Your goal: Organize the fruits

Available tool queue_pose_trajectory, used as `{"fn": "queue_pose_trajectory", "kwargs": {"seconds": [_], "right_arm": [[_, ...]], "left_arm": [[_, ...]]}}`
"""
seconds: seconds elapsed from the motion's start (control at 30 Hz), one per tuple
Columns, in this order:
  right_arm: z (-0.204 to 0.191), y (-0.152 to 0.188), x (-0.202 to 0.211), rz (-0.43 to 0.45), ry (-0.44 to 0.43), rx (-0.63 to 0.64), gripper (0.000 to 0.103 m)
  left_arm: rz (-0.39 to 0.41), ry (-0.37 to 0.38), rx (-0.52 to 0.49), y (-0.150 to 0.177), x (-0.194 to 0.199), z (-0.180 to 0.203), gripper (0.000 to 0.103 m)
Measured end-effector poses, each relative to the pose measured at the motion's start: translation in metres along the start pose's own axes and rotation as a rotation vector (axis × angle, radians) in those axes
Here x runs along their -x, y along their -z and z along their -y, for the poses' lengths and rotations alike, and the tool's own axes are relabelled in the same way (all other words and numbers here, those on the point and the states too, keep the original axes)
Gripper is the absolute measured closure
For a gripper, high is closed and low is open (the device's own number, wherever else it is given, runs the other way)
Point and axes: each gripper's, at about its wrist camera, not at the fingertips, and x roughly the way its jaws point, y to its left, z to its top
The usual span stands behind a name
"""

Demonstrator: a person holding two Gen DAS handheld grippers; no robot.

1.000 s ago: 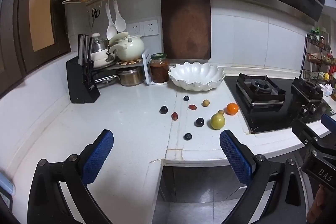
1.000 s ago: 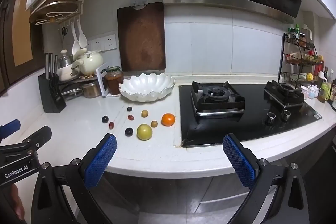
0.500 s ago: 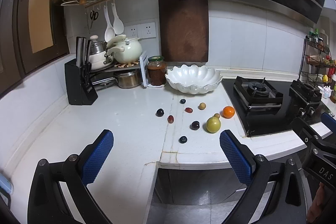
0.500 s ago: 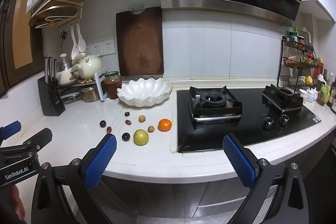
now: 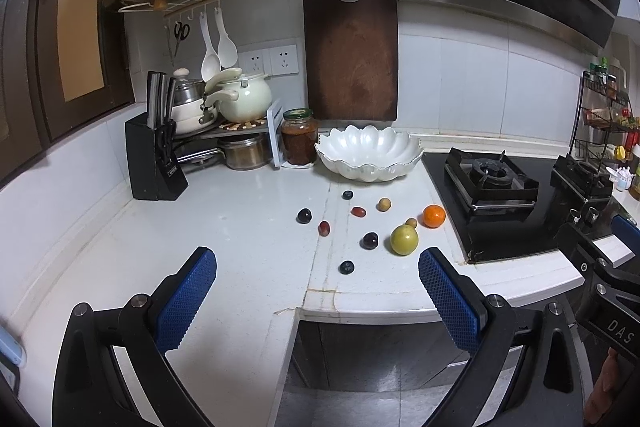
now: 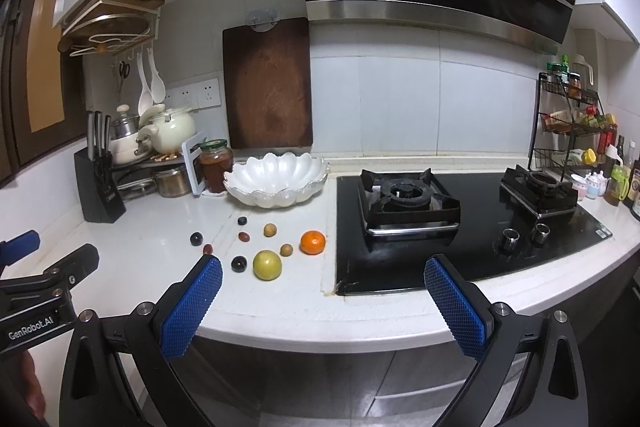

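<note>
Several small fruits lie loose on the white counter: a yellow-green round fruit, an orange, dark plums, red grapes and small tan fruits. Behind them stands an empty white scalloped bowl. My left gripper hangs open near the counter's front edge, well short of the fruit. My right gripper is open too, in front of the counter, nothing between its blue pads.
A black gas hob fills the counter right of the fruit. At the back left stand a knife block, pots on a rack and a jar. A wooden board hangs on the wall. A spice rack is far right.
Both grippers have drawn back and risen slightly from the counter; the fruit and bowl sit a little farther off. Nothing on the counter has moved.
</note>
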Motion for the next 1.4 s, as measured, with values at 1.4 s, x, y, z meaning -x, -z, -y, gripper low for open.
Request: {"fn": "queue_pose_trajectory", "kwargs": {"seconds": [1.4], "right_arm": [[0.004,0.004,-0.015,-0.035,0.007,0.001,0.001]], "left_arm": [[-0.026,0.020,0.007,-0.002,-0.011,0.006,0.000]]}}
